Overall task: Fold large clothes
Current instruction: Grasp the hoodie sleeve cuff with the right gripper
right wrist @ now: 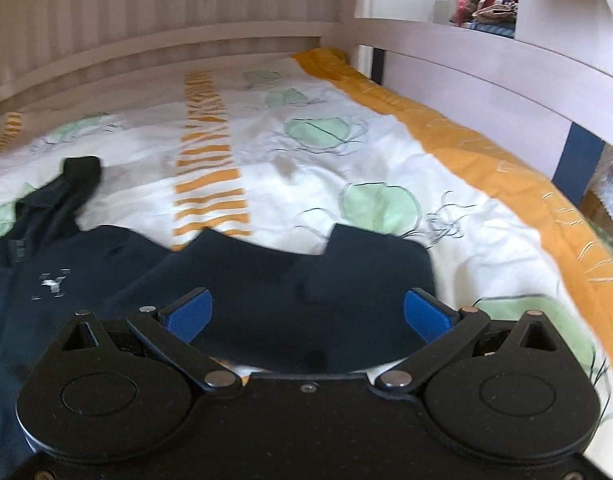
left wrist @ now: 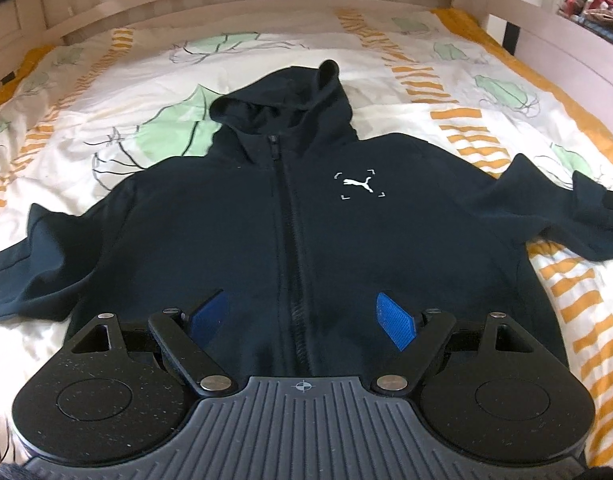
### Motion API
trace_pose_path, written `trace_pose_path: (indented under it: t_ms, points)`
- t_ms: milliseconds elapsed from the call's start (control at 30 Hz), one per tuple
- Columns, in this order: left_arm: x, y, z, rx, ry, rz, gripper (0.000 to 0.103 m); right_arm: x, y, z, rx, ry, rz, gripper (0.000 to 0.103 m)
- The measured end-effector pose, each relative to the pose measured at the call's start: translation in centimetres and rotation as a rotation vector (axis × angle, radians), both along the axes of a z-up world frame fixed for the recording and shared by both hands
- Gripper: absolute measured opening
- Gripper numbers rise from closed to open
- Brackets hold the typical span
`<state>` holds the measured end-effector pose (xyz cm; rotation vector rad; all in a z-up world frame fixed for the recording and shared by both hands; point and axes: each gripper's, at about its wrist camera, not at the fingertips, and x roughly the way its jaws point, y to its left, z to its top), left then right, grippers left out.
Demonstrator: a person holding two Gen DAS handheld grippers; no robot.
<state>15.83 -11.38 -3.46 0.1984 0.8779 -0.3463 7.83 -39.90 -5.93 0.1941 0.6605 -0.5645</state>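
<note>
A dark navy zip hoodie (left wrist: 234, 240) lies face up on the bed, hood toward the headboard, both sleeves spread out. A small white logo (left wrist: 359, 185) marks its chest. My left gripper (left wrist: 302, 318) hovers over the lower front near the zipper, open, with nothing between its blue pads (left wrist: 396, 320). In the right wrist view the hoodie's sleeve (right wrist: 306, 280) stretches across below my right gripper (right wrist: 308, 316), which stands open and empty above it. The sleeve cuff (right wrist: 378, 252) lies near its right finger. The hood (right wrist: 72, 184) shows at far left.
The bedspread (left wrist: 106, 112) is white with orange stripes and green leaf prints. A pale wooden headboard (left wrist: 246, 4) runs along the far side. A pale side rail (right wrist: 486, 76) with an orange blanket edge (right wrist: 486, 168) borders the right. Folded clothes (right wrist: 486, 0) sit on a shelf beyond.
</note>
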Motion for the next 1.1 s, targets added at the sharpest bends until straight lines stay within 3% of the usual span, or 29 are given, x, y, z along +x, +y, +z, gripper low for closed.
trace_pose_path:
  t_ms: [367,700,900,933,967,1100]
  points:
    - [2.9,-3.1,-1.2,-0.007,0.034,-0.014,0.081,0.8,-4.1,-1.9,-0.055,0.093,-0.031,0.102]
    - [4.7,-6.4,-3.3,0.004,0.065,-0.056,0.081,2.3,-5.1,-3.9,-0.061,0.153,0.000,0.102]
    - [5.2,-8.9,-4.2,0.013,0.072,-0.100,0.081,3.9,-3.5,-5.8,-0.200,0.239,0.094,0.101]
    - [5.3,-9.3,-4.3,0.010,0.074,-0.107,0.081,4.3,-3.4,-6.3,-0.222,0.264,0.105,0.099]
    - [5.4,-9.7,-4.5,0.006,0.075,-0.116,0.081,4.5,-3.5,-6.8,-0.229,0.281,0.116,0.090]
    - [6.0,-11.0,-4.8,-0.006,0.068,-0.132,0.081,3.7,-5.2,-6.6,-0.159,0.214,0.105,0.046]
